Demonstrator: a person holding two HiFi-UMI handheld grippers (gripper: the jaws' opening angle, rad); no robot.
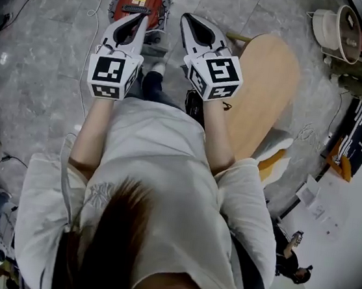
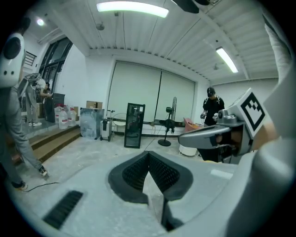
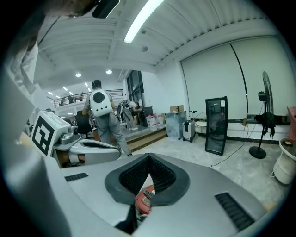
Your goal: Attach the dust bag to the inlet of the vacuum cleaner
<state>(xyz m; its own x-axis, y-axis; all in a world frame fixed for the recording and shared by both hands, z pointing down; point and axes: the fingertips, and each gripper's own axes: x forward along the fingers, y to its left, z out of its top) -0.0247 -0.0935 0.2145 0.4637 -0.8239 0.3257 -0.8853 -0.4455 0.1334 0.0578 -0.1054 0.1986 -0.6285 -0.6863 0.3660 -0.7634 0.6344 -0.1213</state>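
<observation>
Both tools are up and out in front of the person, side by side, noses tipped a bit down toward the floor. The left gripper (image 1: 142, 19) has its jaws pressed together w/ nothing between them; its own view (image 2: 149, 155) shows the ribbed pads meeting at the tip and only bare floor through the slit below. Same story on the right gripper (image 1: 188, 19): jaws closed tight and empty (image 3: 149, 157), w/ a sliver of red showing through the gap under the pads. That red is the vacuum cleaner (image 1: 139, 1), sitting on the grey floor (image 1: 43, 38) just beyond the 2 tips; from the right gripper view it lies straight down the line of the jaws (image 3: 144, 200). So both tools look lined up on the machine, prob. because that is where the work must happen, but neither is near enough to touch it. The dust bag can't be found in any of the 3 views, and the inlet can't be made out on the vacuum's top at this size. A wooden board (image 1: 267, 79) lies on the floor just right of the right gripper, clear of both tools. Judging by this, the job hasn't really started: nothing's gripped, no bag at the inlet, and the bag needs locating 1st.
</observation>
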